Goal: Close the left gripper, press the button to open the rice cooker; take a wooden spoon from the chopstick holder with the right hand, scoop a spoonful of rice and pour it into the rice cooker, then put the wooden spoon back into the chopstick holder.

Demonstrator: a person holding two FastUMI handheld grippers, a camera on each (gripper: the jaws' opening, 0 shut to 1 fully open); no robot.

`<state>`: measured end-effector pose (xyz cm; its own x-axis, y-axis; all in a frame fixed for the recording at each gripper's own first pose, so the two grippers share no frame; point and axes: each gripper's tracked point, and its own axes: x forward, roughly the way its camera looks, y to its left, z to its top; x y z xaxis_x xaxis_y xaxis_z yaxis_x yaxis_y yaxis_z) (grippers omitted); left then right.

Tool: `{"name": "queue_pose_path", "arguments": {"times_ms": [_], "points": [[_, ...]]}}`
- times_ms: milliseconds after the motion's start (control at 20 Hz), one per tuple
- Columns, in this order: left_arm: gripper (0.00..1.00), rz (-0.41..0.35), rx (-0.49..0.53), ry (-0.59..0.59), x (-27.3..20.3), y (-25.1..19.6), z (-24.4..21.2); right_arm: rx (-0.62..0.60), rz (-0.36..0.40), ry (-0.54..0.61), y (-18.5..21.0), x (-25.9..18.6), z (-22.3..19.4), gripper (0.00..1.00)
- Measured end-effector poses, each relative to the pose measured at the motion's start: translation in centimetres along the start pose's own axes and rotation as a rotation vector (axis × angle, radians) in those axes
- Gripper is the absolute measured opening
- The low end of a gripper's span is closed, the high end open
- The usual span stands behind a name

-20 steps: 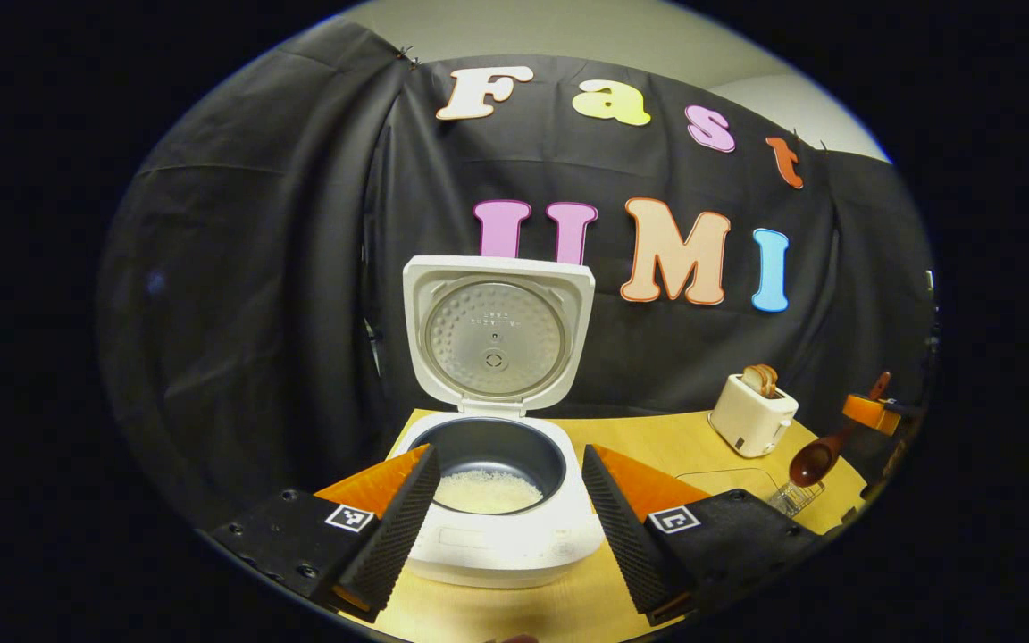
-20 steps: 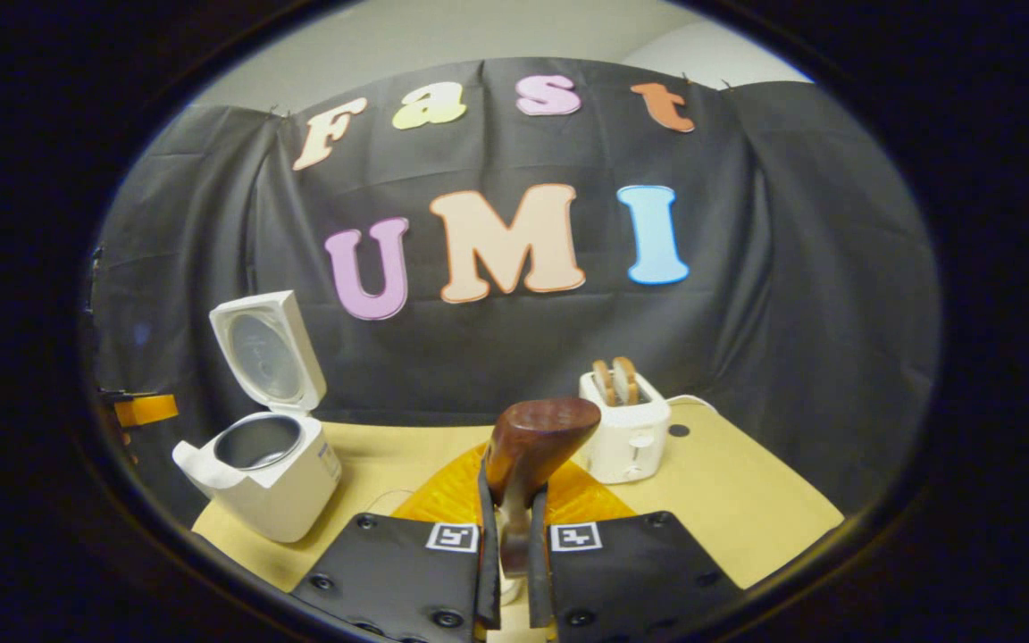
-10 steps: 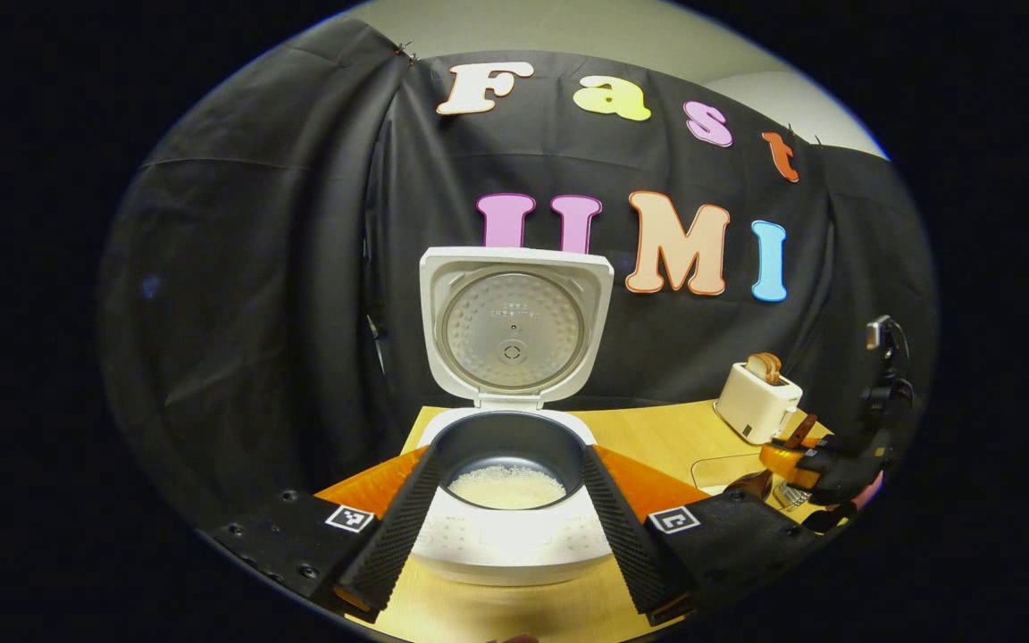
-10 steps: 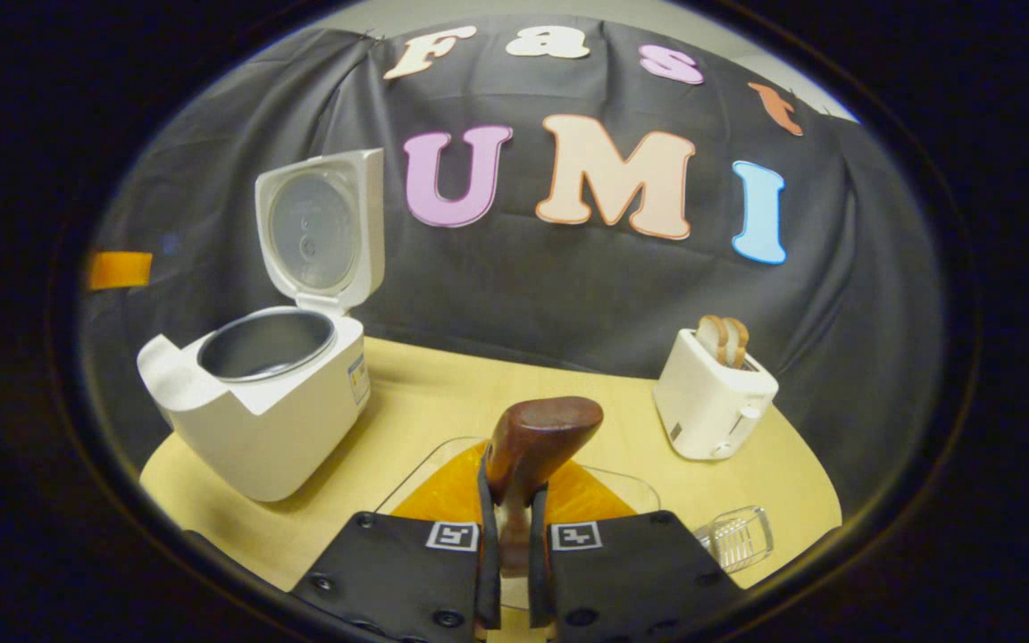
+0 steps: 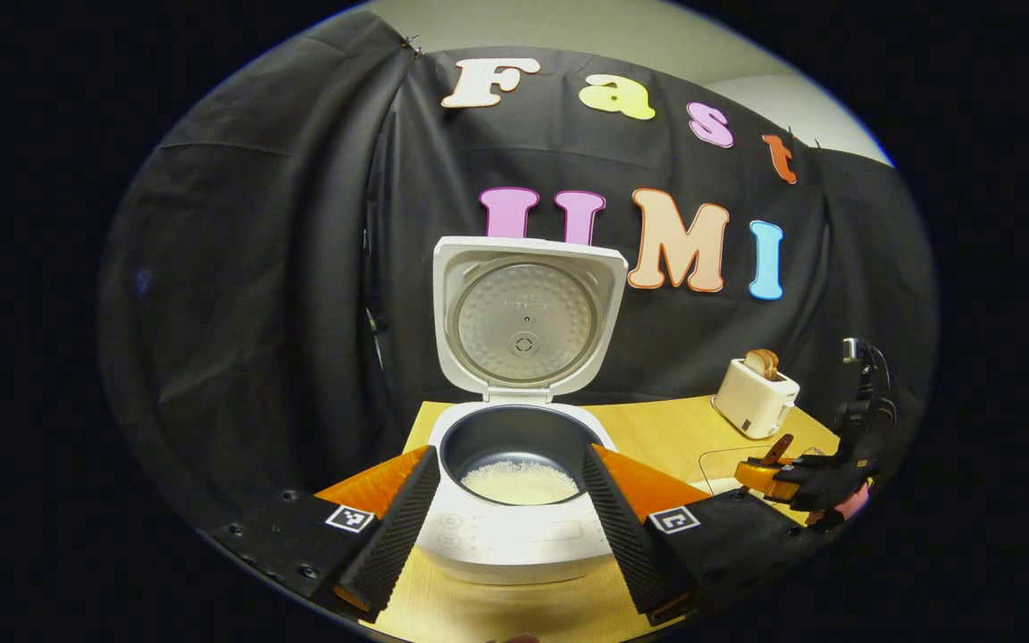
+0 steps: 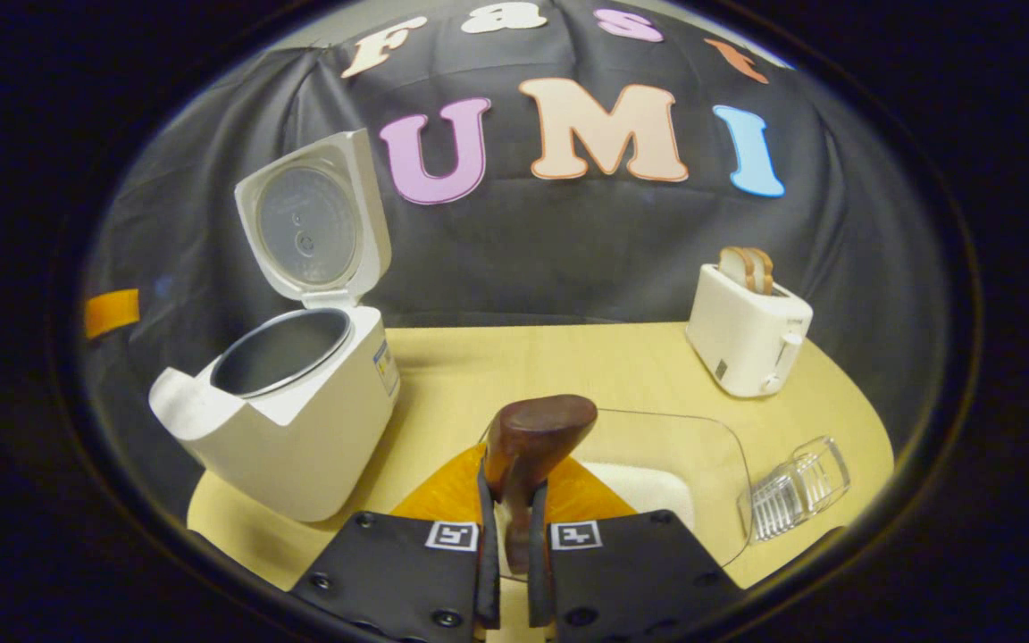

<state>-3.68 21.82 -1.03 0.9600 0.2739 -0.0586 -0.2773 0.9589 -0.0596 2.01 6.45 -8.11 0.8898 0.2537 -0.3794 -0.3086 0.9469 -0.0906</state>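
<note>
My right gripper (image 6: pixel 512 536) clamped the wooden spoon (image 6: pixel 532 438); my left gripper (image 5: pixel 507 513) stood wide open around the rice cooker (image 5: pixel 514 500), its labels unreadable.

- 1 rice cooker (image 6: pixel 300 429) sitting on the bench (image 6: pixel 514 366), lid standing open
- 1 wooden spoon (image 6: pixel 532 438) showing
- 1 toaster (image 6: pixel 747 339) standing at the back, 2 bread slices (image 6: pixel 747 266) sticking out of it
- 1 clear tray (image 6: pixel 684 473) lying on the bench, holding rice
- 1 clear chopstick holder (image 6: pixel 800 500) lying beside the tray
- 2 tools showing: left tool (image 5: pixel 506 509), right tool (image 6: pixel 513 572)
</note>
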Motion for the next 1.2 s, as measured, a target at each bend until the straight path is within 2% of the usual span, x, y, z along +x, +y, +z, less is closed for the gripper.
{"name": "queue_pose_path", "arguments": {"times_ms": [150,250,450,550,600,650,750,1200], "points": [[0.95,-0.009,-0.009,-0.001,0.0,0.4,-0.2,0.167,-0.008,0.018,-0.4,0.1,-0.1,0.16],[0.93,-0.020,-0.012,-0.001,-0.2,0.5,-0.2,0.320,-0.024,0.033,-1.3,-0.2,-0.2,0.16],[0.95,-0.035,-0.013,-0.004,-0.3,0.6,-0.3,0.629,-0.058,0.037,-4.4,0.1,-1.4,0.14],[0.95,-0.046,-0.017,-0.005,-0.4,0.3,-0.2,0.774,-0.070,0.028,-5.9,-0.3,-1.9,0.14],[0.93,-0.056,-0.018,-0.006,-0.4,0.0,-0.2,0.898,-0.068,0.009,-7.0,-0.6,-2.1,0.15],[0.95,-0.061,-0.013,-0.004,-0.5,-0.1,-0.3,0.964,-0.061,-0.013,-7.5,-1.0,-2.0,0.14],[0.95,-0.062,-0.001,-0.006,-0.6,-0.3,0.0,1.045,-0.050,-0.050,-7.9,-1.3,-1.2,0.14],[0.95,-0.094,-0.001,-0.022,-1.8,-1.3,0.4,1.225,0.082,-0.204,-6.6,-5.7,5.8,0.14]]}}
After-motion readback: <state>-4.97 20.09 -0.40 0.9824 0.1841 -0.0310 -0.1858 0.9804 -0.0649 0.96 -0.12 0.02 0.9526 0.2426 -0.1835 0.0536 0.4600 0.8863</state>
